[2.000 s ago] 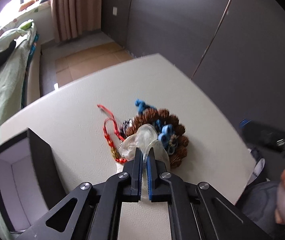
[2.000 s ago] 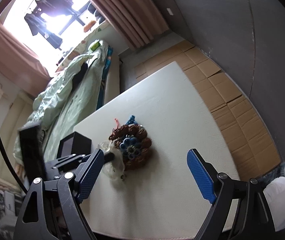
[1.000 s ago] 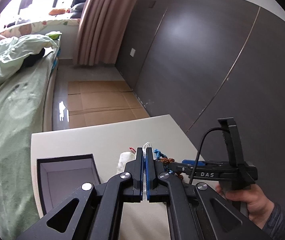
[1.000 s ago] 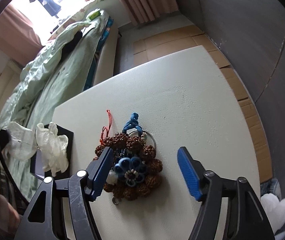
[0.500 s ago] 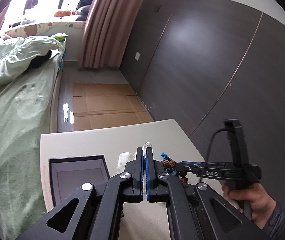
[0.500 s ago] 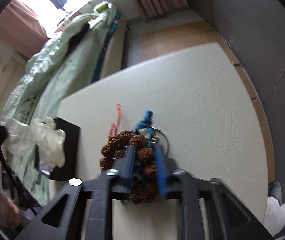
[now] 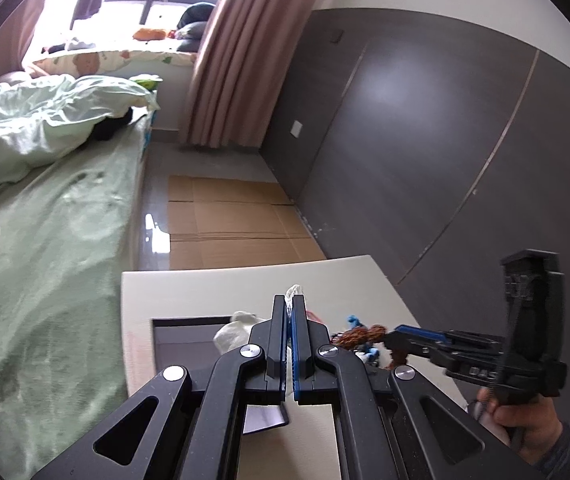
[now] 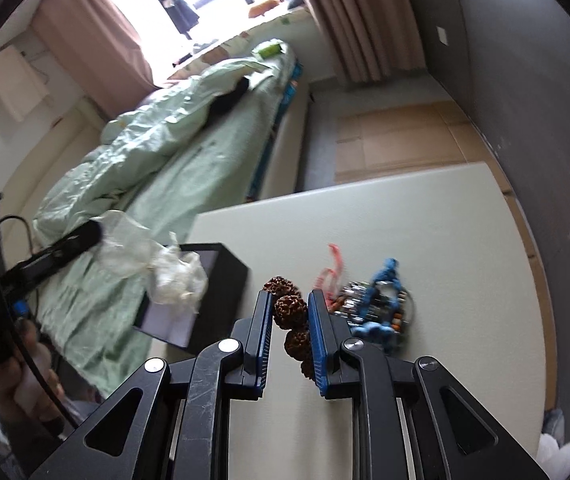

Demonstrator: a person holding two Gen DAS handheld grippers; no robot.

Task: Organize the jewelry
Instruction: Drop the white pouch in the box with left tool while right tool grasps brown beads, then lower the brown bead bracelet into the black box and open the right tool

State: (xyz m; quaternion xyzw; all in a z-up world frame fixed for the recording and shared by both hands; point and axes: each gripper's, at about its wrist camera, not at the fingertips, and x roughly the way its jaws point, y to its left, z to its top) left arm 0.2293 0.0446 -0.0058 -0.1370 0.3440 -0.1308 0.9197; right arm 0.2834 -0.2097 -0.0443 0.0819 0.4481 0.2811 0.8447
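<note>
1. Brown seed-bead bracelet (image 8: 289,312) sits clenched between the blue pads of the right tool (image 8: 289,334), lifted above the counter (image 8: 437,224).
2. Left tool (image 7: 289,344) is clamped tight on a crumpled clear plastic bag (image 8: 165,264), which hangs over the open black box (image 8: 221,280).
3. On the counter just right of the bracelet lie a blue corded piece (image 8: 383,304) and a red cord (image 8: 335,268).
4. Beyond the counter stands a bed with green bedding (image 8: 173,144).
</note>
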